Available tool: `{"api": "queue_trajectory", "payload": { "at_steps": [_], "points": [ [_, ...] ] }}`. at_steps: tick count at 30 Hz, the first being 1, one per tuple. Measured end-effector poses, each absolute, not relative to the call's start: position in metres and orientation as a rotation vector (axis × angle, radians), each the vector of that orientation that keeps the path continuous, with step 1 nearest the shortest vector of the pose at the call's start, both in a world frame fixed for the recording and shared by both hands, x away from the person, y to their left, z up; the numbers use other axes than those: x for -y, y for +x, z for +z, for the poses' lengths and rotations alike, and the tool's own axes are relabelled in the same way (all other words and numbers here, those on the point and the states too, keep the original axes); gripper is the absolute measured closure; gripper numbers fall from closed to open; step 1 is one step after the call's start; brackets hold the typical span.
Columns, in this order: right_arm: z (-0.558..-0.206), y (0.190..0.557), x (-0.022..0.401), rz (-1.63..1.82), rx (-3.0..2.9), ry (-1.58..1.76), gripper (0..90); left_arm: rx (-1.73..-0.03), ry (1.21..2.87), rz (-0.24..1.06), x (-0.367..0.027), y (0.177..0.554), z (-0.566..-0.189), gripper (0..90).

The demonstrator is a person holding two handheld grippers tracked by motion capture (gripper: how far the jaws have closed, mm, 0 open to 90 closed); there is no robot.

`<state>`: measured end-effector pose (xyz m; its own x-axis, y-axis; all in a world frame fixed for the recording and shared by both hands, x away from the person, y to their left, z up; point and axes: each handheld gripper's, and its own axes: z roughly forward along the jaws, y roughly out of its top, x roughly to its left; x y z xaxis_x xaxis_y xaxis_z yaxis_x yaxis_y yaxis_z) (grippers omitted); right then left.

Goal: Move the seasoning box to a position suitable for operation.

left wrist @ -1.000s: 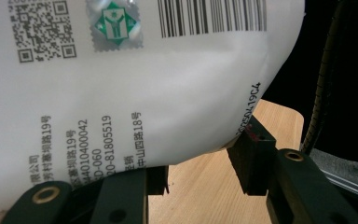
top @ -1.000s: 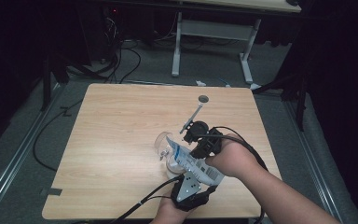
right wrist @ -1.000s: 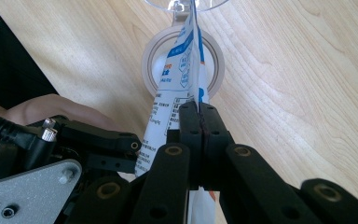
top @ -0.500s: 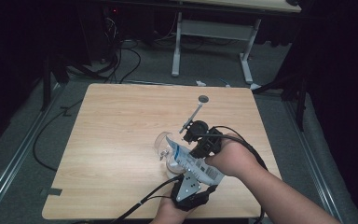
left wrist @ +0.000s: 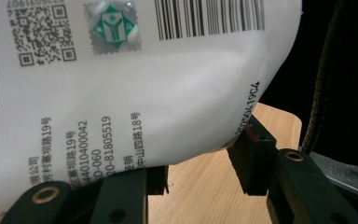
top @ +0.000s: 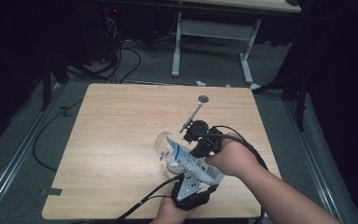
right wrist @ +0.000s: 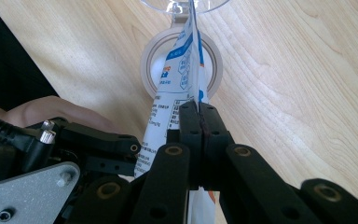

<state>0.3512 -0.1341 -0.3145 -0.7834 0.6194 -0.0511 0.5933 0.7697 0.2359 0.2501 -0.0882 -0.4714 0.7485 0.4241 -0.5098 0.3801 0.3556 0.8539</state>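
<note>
Pinching the edge of a white plastic pouch printed with blue panels and black text (right wrist: 179,70), the right gripper (right wrist: 199,122) has its black jaws pressed fully together on the thin film. That pouch slants over the near right part of the light wooden worktop (top: 121,126), its upper end tipped toward a clear plastic cup (top: 162,142) just beside it. Below the pouch's mouth, in the right gripper view, sits a round white ring-shaped lid (right wrist: 151,60) flat on the worktop. The left gripper (top: 189,190) comes in nearer the worktop's front edge than the pouch; its jaws stand about half open, with the pouch's bulging barcode side between them, the left jaw against the film, the right jaw touching its seam.
</note>
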Motion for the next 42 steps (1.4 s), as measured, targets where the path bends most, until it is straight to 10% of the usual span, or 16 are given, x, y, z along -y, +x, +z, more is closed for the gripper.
{"api": "queue_trajectory", "payload": {
  "at_steps": [42],
  "points": [
    [-0.3140, 0.3530, 0.1304, 0.319, -2.837, 0.961, 90.0, -0.773, 1.230, 0.034, 0.0876, 0.2506, -0.4687, 60.7]
  ]
}}
